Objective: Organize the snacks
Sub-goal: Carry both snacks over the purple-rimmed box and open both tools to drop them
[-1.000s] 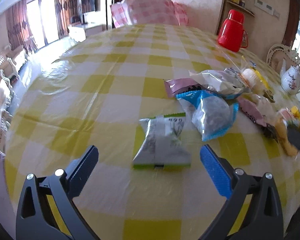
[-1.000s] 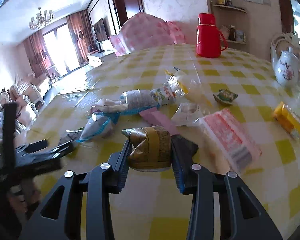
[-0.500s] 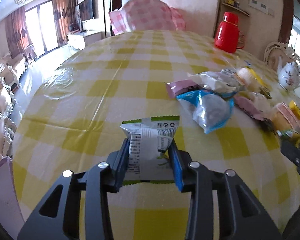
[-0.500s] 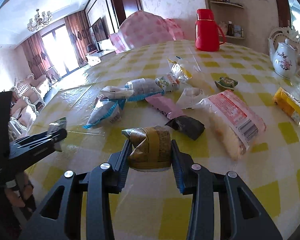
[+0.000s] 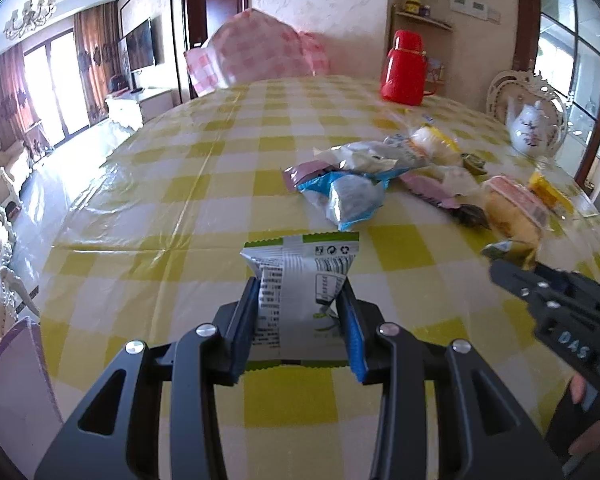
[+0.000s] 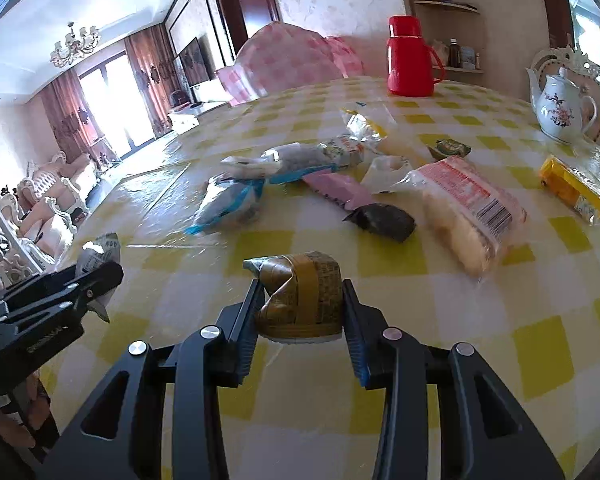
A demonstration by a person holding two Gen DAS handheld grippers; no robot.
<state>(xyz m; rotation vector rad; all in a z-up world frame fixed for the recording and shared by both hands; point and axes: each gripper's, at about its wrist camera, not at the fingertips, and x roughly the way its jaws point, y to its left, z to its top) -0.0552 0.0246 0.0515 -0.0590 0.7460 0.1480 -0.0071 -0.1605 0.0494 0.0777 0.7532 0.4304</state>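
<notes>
Green-edged packet (image 5: 300, 280), just pinched by our left tongs (image 5: 300, 320); right tongs (image 6: 300, 312) still pinched the gold snack (image 6: 300, 296), so both could go.

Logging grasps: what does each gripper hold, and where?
Left gripper: white-green packet, by its sides. Right gripper: gold packet, by its sides.

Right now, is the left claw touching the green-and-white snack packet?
Touching. The left wrist view shows the left claw shut on the green-and-white snack packet, both fingers pressed flat against its sides, the wrapper pinched in between.
</notes>
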